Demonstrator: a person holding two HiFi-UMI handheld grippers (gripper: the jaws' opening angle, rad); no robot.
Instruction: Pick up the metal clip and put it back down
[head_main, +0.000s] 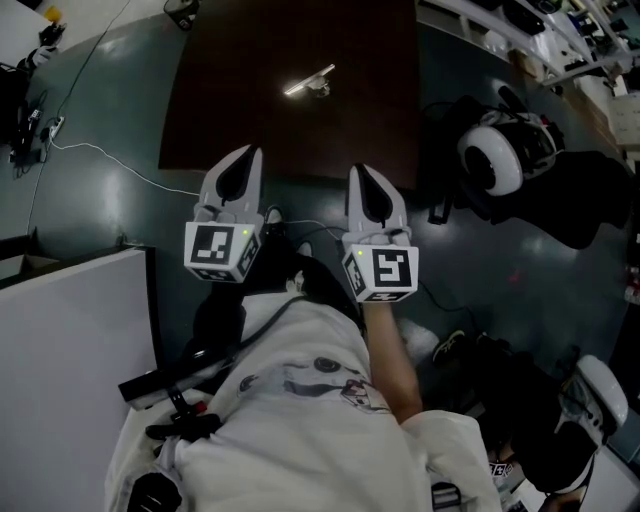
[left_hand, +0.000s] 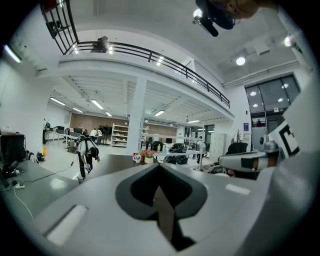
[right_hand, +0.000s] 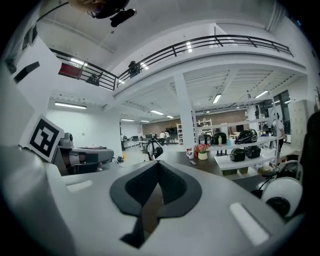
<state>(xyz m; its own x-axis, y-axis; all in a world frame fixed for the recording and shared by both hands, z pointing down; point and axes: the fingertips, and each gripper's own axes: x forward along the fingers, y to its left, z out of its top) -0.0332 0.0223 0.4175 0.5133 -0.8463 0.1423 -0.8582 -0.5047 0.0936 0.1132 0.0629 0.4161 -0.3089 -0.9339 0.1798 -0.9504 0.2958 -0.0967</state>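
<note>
The metal clip (head_main: 310, 82) lies shining on the dark brown table (head_main: 230, 100), towards its far side. Both grippers hover side by side short of the table's near edge, pointing at it and well away from the clip. My left gripper (head_main: 250, 152) is shut with nothing between its jaws, and in the left gripper view (left_hand: 159, 165) its tips meet. My right gripper (head_main: 360, 170) is likewise shut and empty, its tips closed in the right gripper view (right_hand: 158, 164). The clip does not show clearly in either gripper view.
A white round machine (head_main: 495, 155) and dark bags sit on the floor right of the table. A white panel (head_main: 70, 330) stands at the lower left. A thin cable (head_main: 120, 165) runs across the floor to the table's near left corner.
</note>
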